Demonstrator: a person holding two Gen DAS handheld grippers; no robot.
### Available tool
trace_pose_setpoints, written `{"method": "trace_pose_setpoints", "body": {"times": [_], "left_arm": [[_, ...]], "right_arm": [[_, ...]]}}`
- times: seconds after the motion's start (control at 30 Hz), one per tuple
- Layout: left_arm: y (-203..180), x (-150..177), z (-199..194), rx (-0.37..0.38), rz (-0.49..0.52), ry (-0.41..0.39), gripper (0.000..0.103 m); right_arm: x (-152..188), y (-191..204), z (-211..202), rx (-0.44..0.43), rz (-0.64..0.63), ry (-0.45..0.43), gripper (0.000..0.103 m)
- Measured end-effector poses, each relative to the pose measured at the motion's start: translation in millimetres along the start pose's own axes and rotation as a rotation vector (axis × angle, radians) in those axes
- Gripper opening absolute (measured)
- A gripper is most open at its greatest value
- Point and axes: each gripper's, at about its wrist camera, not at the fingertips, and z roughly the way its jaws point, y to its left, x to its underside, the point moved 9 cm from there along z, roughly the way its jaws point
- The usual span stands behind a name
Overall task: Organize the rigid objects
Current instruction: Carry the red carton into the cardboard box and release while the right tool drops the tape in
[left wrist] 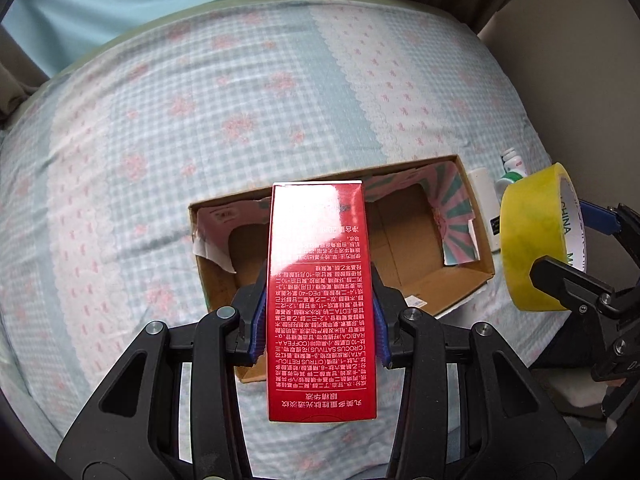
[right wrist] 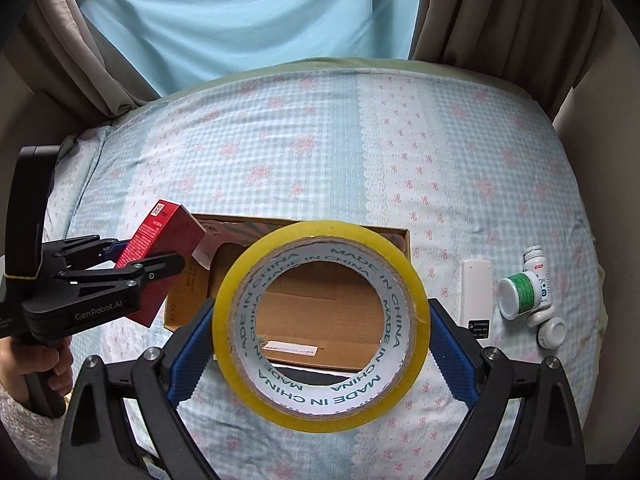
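1. Left gripper [left wrist: 320, 312]: jaws closed on the long sides of a red carton [left wrist: 320, 300], held lengthwise in the air over the near-left part of the cardboard box [left wrist: 476, 216].
2. Right gripper [right wrist: 320, 344]: jaws closed on the outer rim of a yellow tape roll [right wrist: 322, 324], held on edge in the air above the near wall of the cardboard box, whose floor shows through the roll's core.
3. Cardboard box: open-topped, lined with torn patterned paper at both ends; nothing but a small paper label is visible on its floor.
4. Step in hand, as judged: both items are carried and poised for placing; neither is in the box yet.
5. Next move, as judged: lower each item inside the box walls, one to each end so they do not collide, then open the jaws.
6. Awaiting collection, right of the box: a white flat case [right wrist: 476, 292], a green-labelled jar [right wrist: 520, 294], a small white bottle [right wrist: 538, 268] and a round white cap [right wrist: 552, 332], close together.
7. Surface: a bed [right wrist: 280, 152] under a pale blue checked sheet with pink flowers; soft, so the box may tilt.
8. Room: beige curtains [right wrist: 480, 12] flank a light blue drape behind the bed.
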Motion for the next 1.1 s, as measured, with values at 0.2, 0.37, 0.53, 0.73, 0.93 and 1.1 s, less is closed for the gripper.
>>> {"method": "trace_pose_setpoints", "body": {"times": [0.2, 0.37, 0.53, 0.73, 0.93, 1.1], "left_arm": [[6, 0, 57, -0.058, 0.042, 0.079, 0.037], [14, 5, 95, -0.087, 0.055, 0.149, 0.037], [22, 5, 122, -0.107, 0.054, 0.193, 0.037], [21, 6, 138, -0.136, 0.076, 0.217, 0.045], [17, 3, 125, -0.109, 0.068, 0.142, 0.103], [17, 6, 117, -0.082, 0.031, 0.135, 0.103]], "right_arm": [[2, -8, 70, 0.024, -0.084, 0.077, 0.096], [16, -14, 117, 0.033, -0.198, 0.156, 0.096], [22, -7, 146, 0.011, -0.344, 0.182, 0.096], [20, 1, 156, -0.030, -0.379, 0.178, 0.096], [34, 9, 153, -0.039, -0.454, 0.136, 0.103], [49, 9, 142, -0.002, -0.490, 0.142, 0.103]]}}
